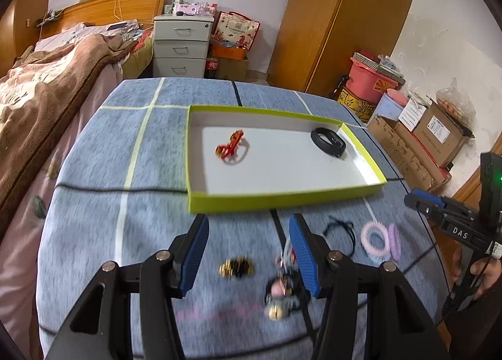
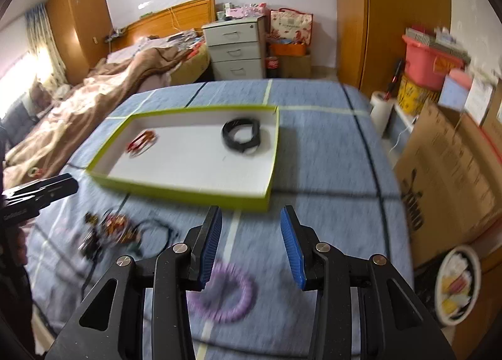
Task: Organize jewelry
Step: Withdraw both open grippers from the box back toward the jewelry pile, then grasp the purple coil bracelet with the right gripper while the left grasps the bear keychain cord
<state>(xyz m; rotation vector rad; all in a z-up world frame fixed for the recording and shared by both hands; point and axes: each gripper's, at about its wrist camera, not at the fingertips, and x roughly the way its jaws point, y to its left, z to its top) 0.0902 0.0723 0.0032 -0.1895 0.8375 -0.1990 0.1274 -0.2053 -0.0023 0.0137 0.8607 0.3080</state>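
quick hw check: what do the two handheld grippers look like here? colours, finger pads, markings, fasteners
Both match: the left gripper and right gripper have matte black angular linkage bodies with triangular cut-outs, silver round pivot fasteners, and black fingers faced with blue ribbed pads. Seen side-on from the left wrist camera, the right unit carries white "DAS" lettering, a green indicator light and a thin black cable. A bare hand grips it.

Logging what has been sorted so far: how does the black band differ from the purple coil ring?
The black band lies inside the green-edged box, near its right end; the purple coil ring lies outside it on the blue cloth.
The black band is smooth and dark; the purple coil ring is ridged and pale.
The purple coil ring sits right under the open right tool; the black band is far from both tools.
Both are closed loops lying flat.
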